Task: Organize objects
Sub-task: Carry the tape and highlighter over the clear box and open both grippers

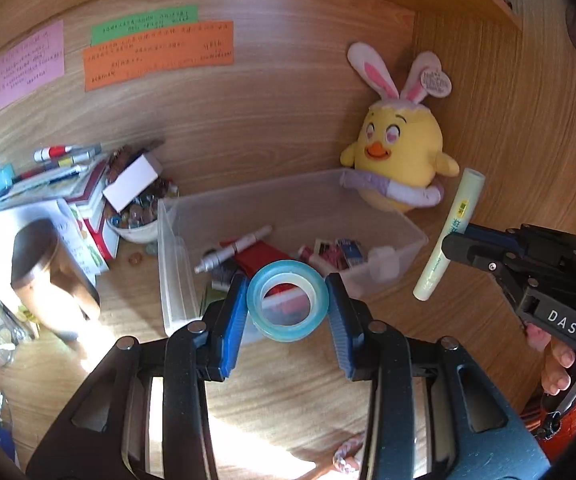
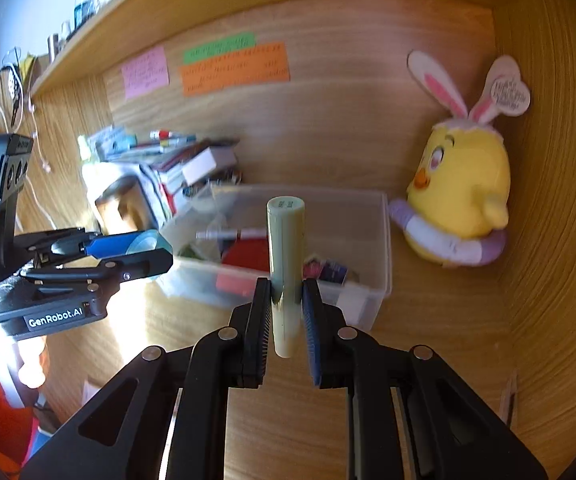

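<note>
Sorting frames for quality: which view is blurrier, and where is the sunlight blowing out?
Right wrist view is softer: the plush chick and clear bin smear. Left wrist view is sharper, but sunlight washes out the desk beside the brown jar.

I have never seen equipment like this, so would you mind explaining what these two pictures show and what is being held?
There is no robot here: a person holds a two-finger gripper in each hand, and each gripper carries a wide-angle camera that looks forward along its fingers. One picture comes from the left gripper, the other from the right gripper, so each also sees the other from the side. The left gripper is shut on a roll of clear tape. The right gripper is shut on a pale green tube, held upright. Both are in the air in front of a clear plastic bin on a wooden desk; the bin already holds a pen and small items. A yellow chick plush sits beside it, and books and clutter lie to the left.
</note>
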A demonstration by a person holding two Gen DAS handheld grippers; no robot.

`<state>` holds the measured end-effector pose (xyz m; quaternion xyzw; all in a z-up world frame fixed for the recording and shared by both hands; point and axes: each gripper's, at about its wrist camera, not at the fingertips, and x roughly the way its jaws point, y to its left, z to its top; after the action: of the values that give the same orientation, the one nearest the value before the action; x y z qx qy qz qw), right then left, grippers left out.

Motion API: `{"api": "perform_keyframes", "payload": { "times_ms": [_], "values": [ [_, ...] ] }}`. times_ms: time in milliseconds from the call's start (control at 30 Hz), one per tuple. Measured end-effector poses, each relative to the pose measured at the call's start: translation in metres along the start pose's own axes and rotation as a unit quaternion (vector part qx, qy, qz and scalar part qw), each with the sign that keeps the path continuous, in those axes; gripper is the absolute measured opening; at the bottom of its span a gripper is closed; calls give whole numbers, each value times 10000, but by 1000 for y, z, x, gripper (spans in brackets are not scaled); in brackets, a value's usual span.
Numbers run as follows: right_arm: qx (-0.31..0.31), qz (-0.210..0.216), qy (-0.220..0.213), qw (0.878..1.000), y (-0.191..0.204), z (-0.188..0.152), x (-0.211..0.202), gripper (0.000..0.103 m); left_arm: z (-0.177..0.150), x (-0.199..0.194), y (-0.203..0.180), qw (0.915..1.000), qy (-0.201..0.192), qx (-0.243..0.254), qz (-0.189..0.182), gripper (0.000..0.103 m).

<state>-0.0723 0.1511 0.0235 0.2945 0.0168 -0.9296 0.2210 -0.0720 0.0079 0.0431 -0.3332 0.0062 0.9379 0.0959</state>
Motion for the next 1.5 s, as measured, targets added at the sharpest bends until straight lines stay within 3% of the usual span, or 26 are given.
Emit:
{"api": "perform_keyframes", "payload": {
  "times_ms": [367, 667, 1033, 1400, 1500],
  "values": [
    [19, -293, -239, 9993, -12, 36, 17, 14, 28, 29, 15, 9996, 135, -178, -166, 39],
    [-171, -907, 147, 9956, -15, 34, 60, 14, 22, 64, 24, 9989, 399, -215, 76, 39],
    [-391, -905, 624, 9932, -10, 27, 101, 14, 15, 85, 35, 9977, 585, -324, 144, 39],
    [-622, -567, 769, 9935, 10, 30, 119, 15, 11, 88, 34, 9979, 566, -255, 199, 64],
    [-543, -406, 777, 9947, 9, 31, 115, 24, 11, 82, 34, 9983, 485, -235, 229, 69]
  ]
}}
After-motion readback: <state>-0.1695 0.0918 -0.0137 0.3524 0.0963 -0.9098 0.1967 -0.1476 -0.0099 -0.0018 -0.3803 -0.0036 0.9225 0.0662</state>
